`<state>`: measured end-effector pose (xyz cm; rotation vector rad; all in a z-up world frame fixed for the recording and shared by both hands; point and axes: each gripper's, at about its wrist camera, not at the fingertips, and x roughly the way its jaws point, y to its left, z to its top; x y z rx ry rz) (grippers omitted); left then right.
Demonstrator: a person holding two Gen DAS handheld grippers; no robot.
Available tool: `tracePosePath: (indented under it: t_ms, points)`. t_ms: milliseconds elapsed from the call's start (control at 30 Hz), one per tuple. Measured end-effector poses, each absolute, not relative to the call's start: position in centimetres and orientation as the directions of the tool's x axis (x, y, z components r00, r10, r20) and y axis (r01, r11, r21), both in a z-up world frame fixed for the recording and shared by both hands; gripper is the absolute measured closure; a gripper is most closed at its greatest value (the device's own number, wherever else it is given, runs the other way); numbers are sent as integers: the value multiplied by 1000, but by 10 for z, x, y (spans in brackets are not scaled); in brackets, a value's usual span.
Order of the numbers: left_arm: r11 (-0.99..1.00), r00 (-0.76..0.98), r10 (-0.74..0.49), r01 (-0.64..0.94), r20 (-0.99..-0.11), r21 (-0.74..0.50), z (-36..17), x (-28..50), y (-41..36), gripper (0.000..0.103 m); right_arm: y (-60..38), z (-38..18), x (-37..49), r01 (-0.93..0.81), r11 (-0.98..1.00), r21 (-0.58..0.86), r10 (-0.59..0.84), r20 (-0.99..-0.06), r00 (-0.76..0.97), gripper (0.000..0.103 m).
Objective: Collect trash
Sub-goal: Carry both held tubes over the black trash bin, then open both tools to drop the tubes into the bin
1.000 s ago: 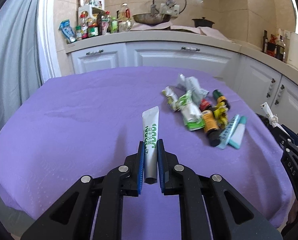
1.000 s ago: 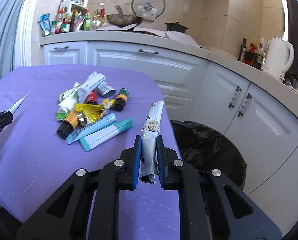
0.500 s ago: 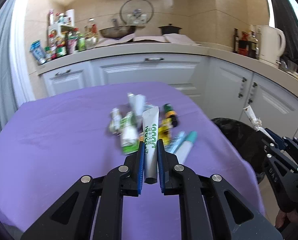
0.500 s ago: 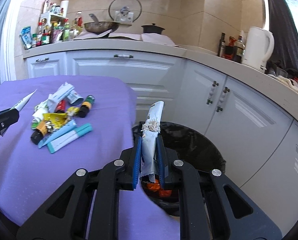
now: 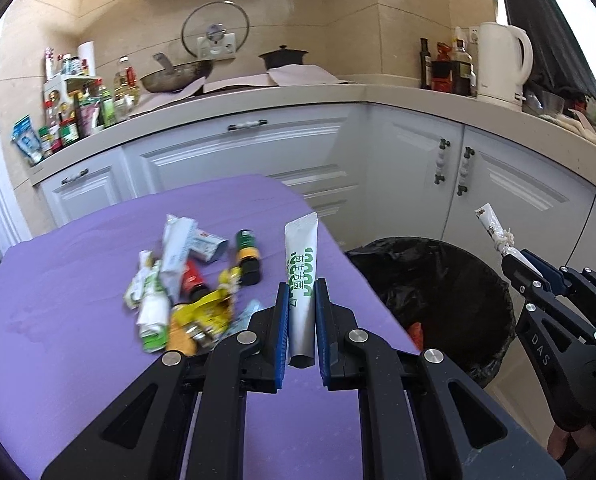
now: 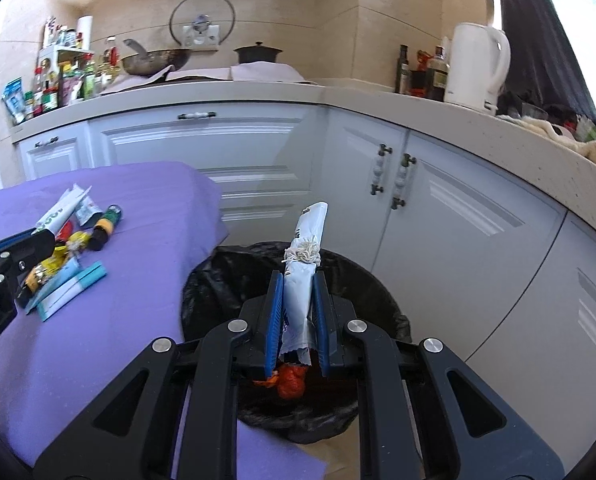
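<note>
Left wrist view: the left gripper (image 5: 301,320) is clenched on a white tube with green print (image 5: 302,276), held by its lower half so the flat end sticks forward, ready to fall clear once let go. It hangs above the purple table (image 5: 69,360), beside the black-lined bin (image 5: 450,280), with a heap of wrappers and small bottles (image 5: 189,284) left to clear. Right wrist view: the right gripper (image 6: 298,312) pinches a crumpled white wrapper with a frayed tuft (image 6: 304,264) directly over the bin (image 6: 378,300), where orange scraps (image 6: 291,384) already lie; probably a drop comes next.
</note>
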<state>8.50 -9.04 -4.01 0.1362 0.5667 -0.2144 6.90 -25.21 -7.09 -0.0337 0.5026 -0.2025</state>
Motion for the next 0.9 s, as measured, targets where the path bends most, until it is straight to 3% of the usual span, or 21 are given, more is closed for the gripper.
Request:
tracePosePath:
  t_ms: [700,833,900]
  points:
    - [935,768,-215,340,-603,101,-63,126,-166,88,-299,-90,99,227,973,-36,-212,-526,824,88]
    - [931,743,-219,353,-633,91,-69,133,-173,83,-306,-94,104,243,970,-13,-211,-537,817,65]
    - [933,741,-217,350,-636,88,-69,134,-173,74,-308,-94,103,248,969,-8,-214,-534,818,63]
